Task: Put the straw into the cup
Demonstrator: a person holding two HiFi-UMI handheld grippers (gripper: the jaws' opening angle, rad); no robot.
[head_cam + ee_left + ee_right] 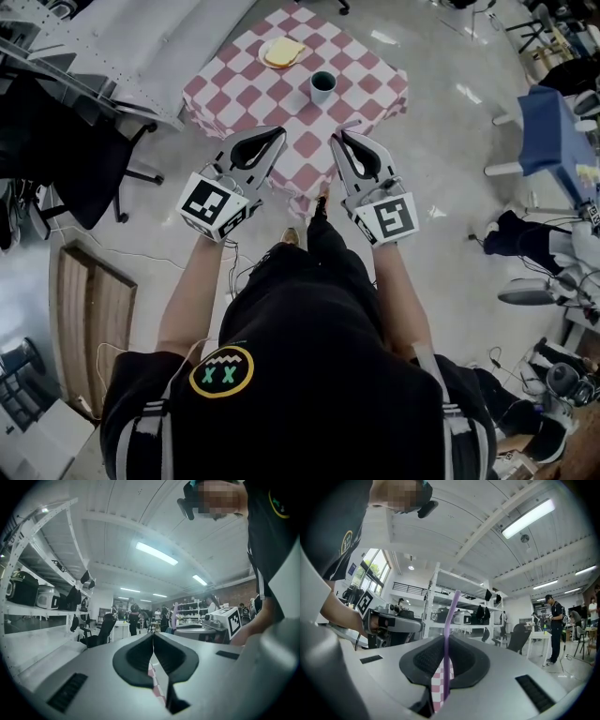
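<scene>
Checking head view first: the person stands at the near edge of a table (pixel 246 94) with a red-and-white check cloth, both grippers held level and pointing toward it. The cup (pixel 322 86) stands upright on the far half of the cloth, well apart from both grippers. A plate (pixel 265 60) with a flat yellow item (pixel 286 50) (kind not clear) sits beyond it to the left. Left gripper view: the left gripper (pixel 153 641) has its jaws pressed together with nothing between them. Right gripper view: the right gripper (pixel 446 641) is clamped on the purple straw (pixel 452 611), which stands upright across the pads, its long end rising above them and a short end below. So the straw is not yet at the cup. Risks, as I judge them: the straw is thin and smooth and gripped at one narrow point, so it could pivot or slide in the pads on the way over. If the lower end arrives tilted it may catch the rim rather than enter. The cup looks light and nothing is holding it, so a sideways nudge could tip it. Count: one straw, one cup, one plate, one yellow item, one table, two grippers.
</scene>
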